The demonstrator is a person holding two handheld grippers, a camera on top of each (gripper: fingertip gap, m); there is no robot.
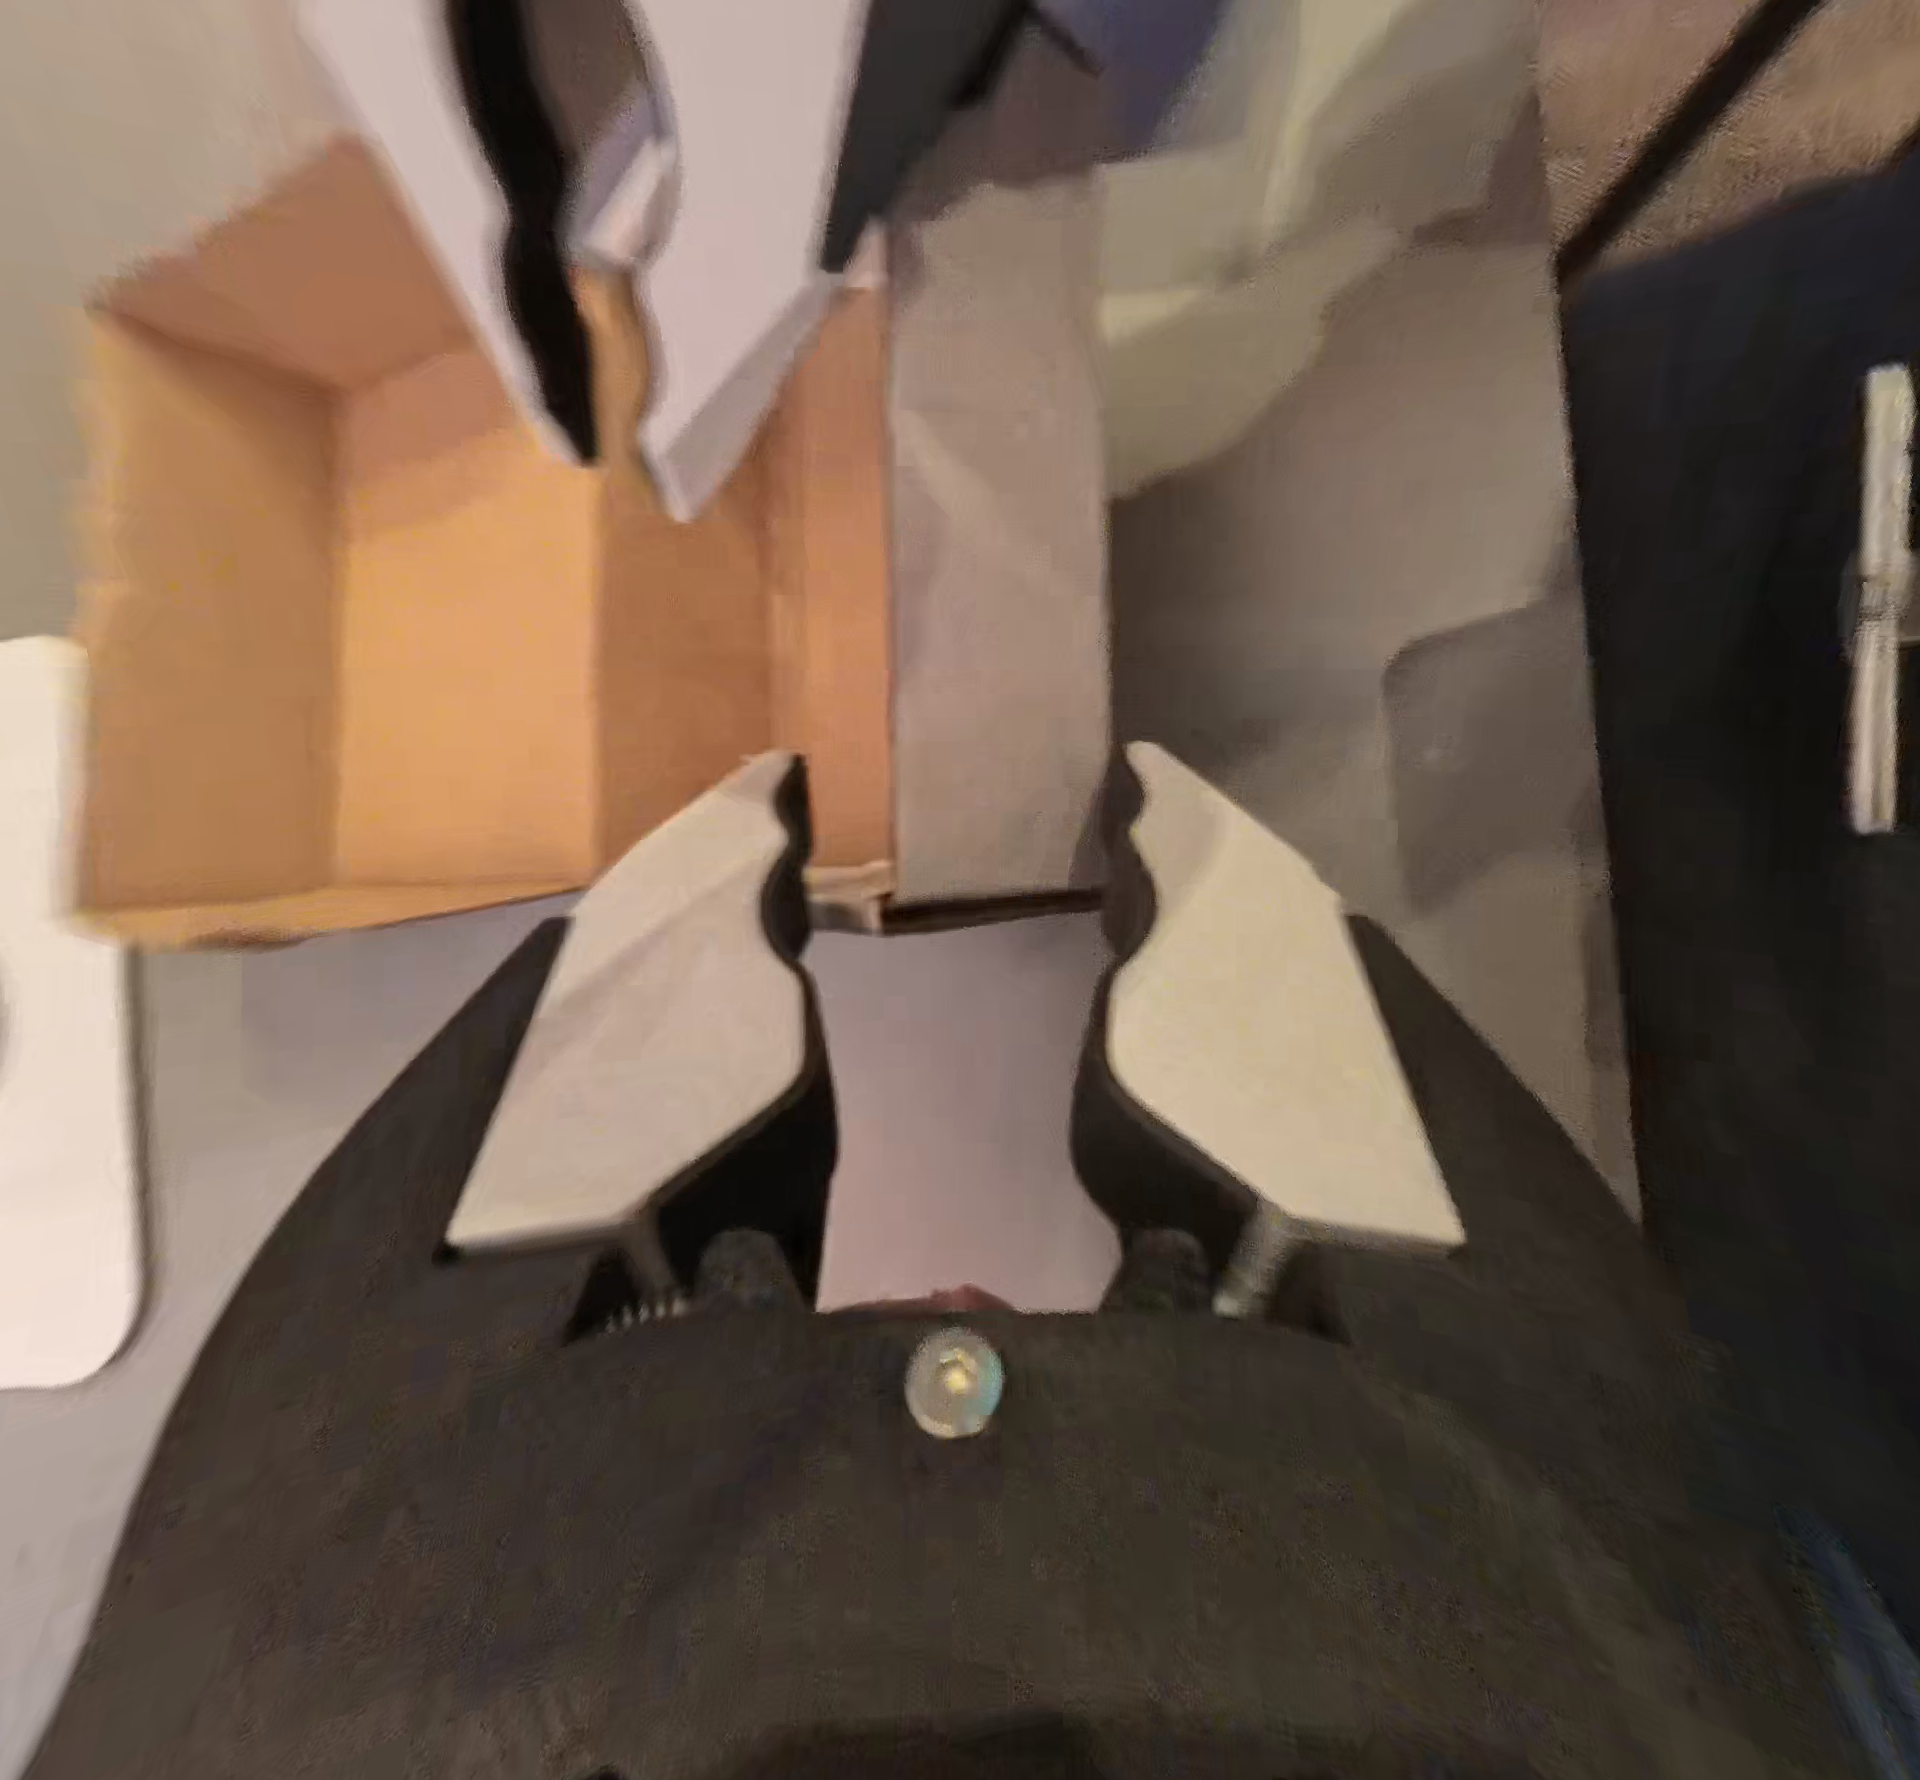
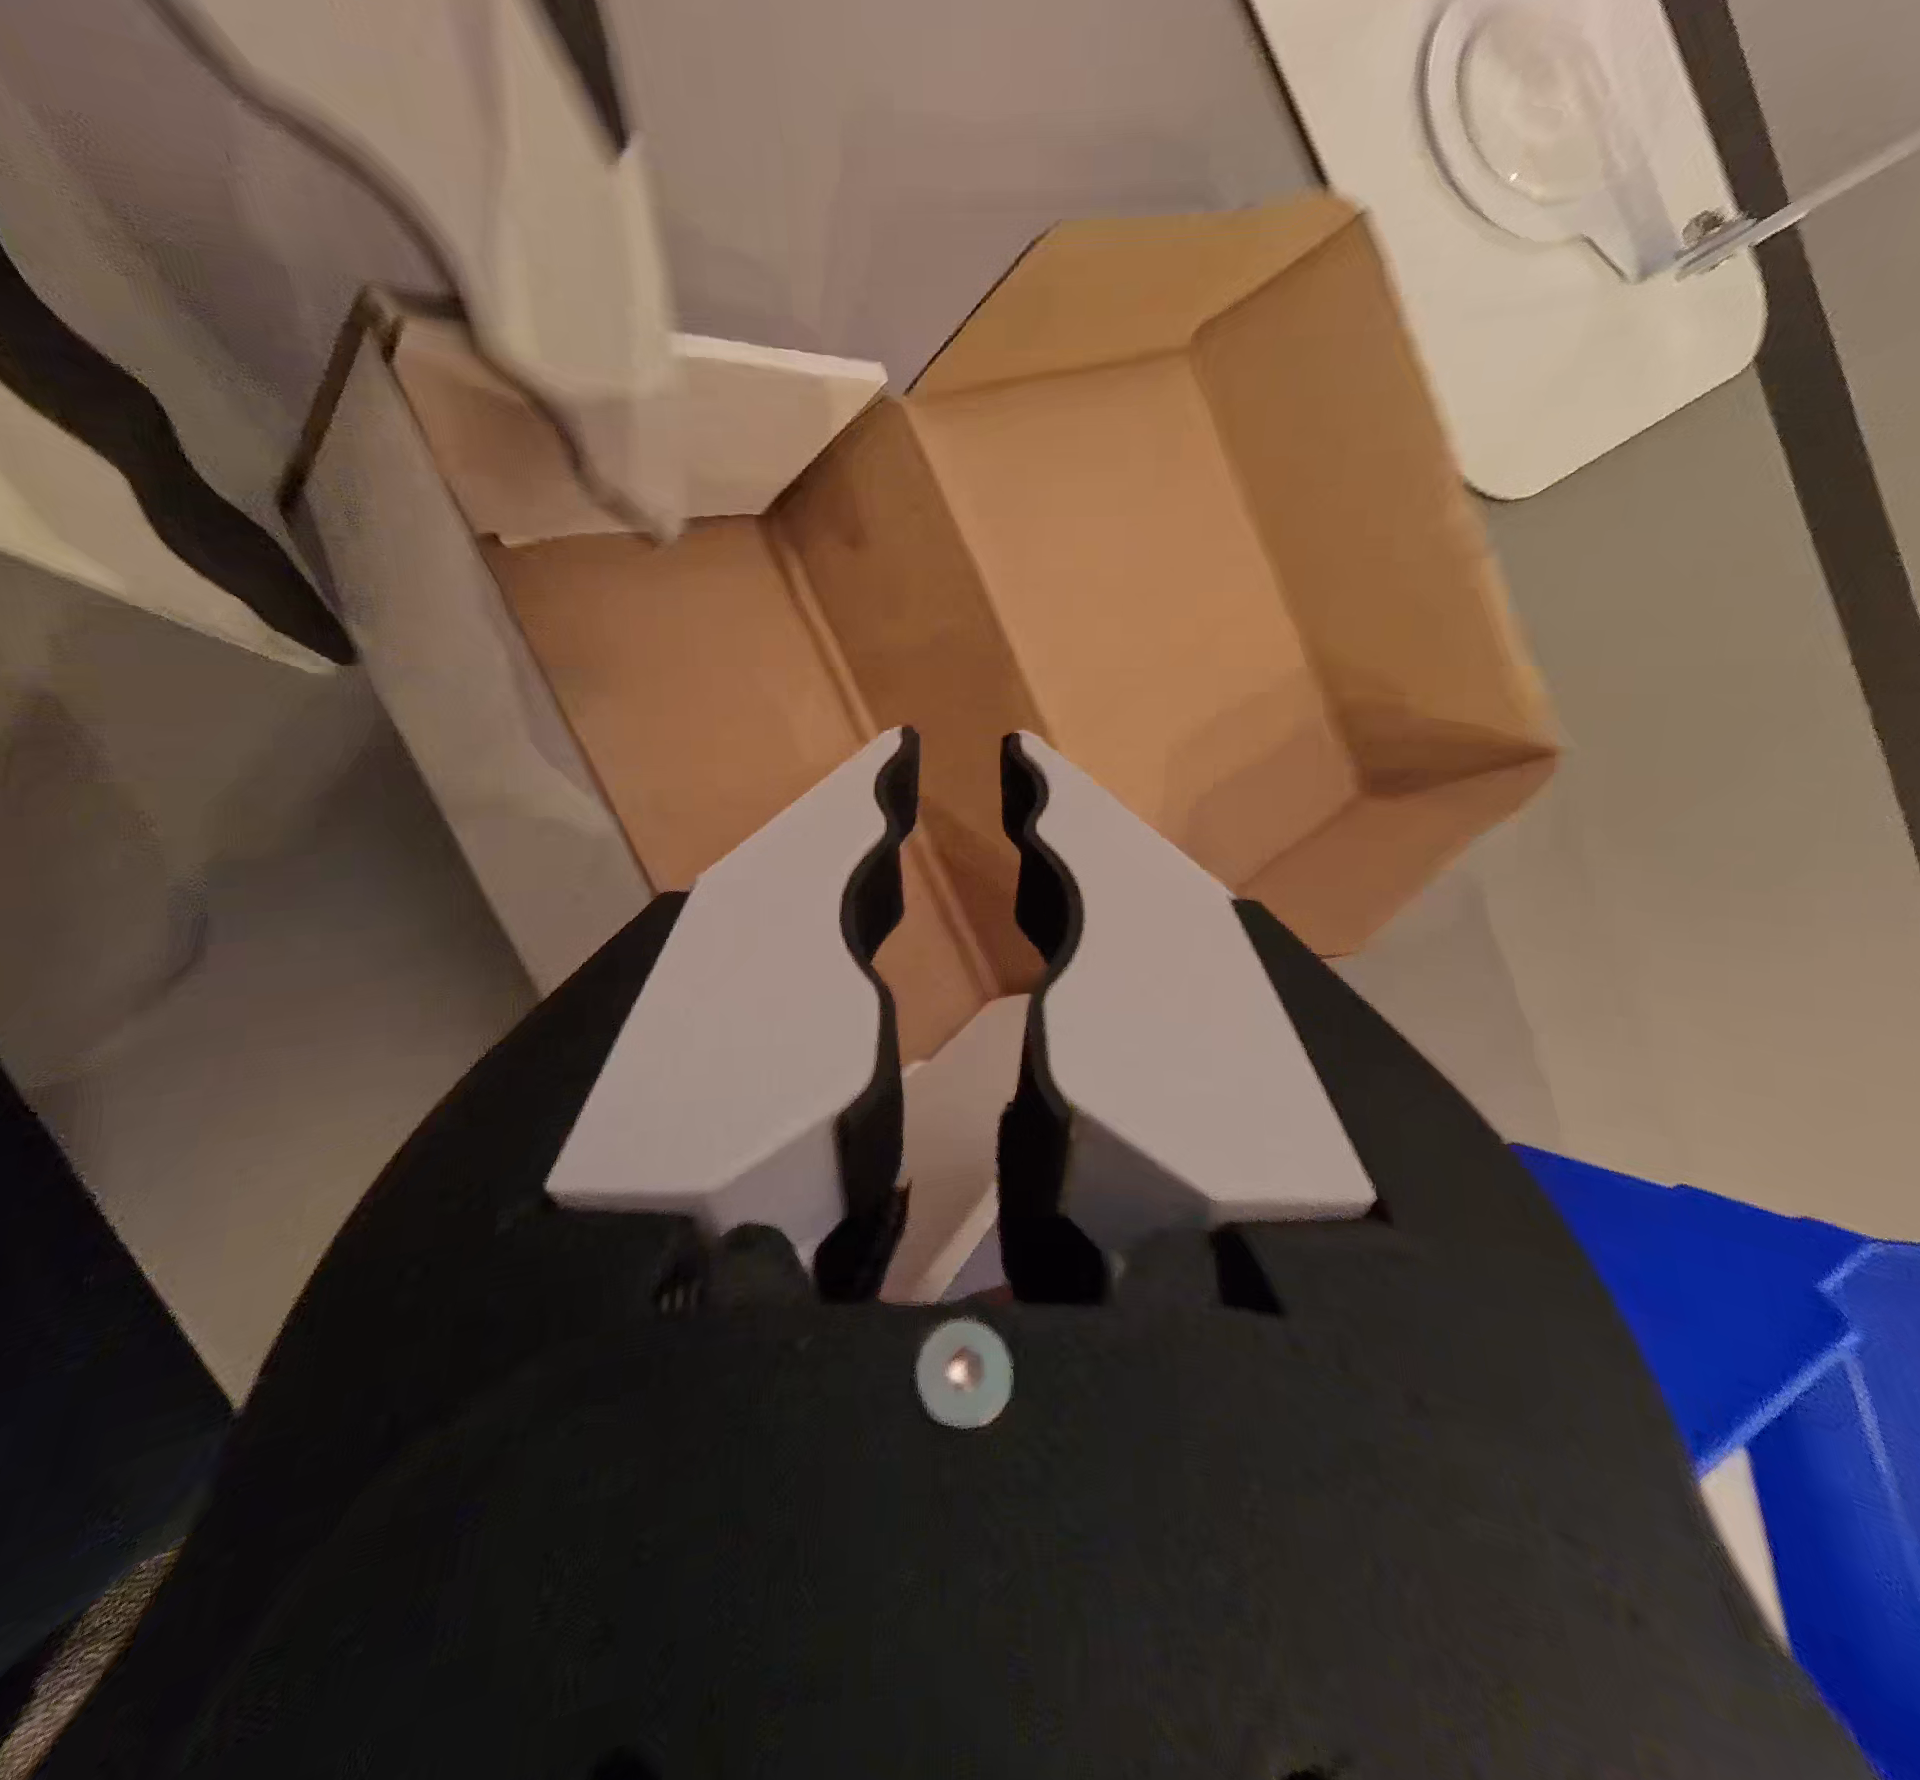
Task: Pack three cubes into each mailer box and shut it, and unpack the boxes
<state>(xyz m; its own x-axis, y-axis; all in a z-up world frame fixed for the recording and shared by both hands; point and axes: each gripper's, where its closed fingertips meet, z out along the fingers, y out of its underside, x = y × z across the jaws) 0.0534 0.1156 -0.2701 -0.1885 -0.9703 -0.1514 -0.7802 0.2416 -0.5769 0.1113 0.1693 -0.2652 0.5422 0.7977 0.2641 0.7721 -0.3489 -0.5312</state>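
An open mailer box [image 1: 468,650] lies on the grey table, brown inside and white outside, with no cubes in it. Its grey-white front flap [image 1: 997,587] stands up. My left gripper [image 1: 961,785] is open, with its fingertips on either side of that flap's near end and not touching it. My right gripper [image 2: 958,754] hovers over the fold between the tray and lid of the mailer box [image 2: 1195,587]. Its jaws are a narrow gap apart with nothing clamped. It shows from above in the left wrist view [image 1: 623,463]. The left gripper [image 2: 582,442] shows at the top left of the right wrist view.
A white base plate [image 2: 1351,16] with a clear plastic mount stands beyond the box, beside a dark pole [image 2: 1766,296]. A blue bin [image 2: 1714,1367] is at the near right. A dark cabinet [image 1: 1745,795] with a metal handle is on the right, and a white slab [image 1: 52,1003] on the left.
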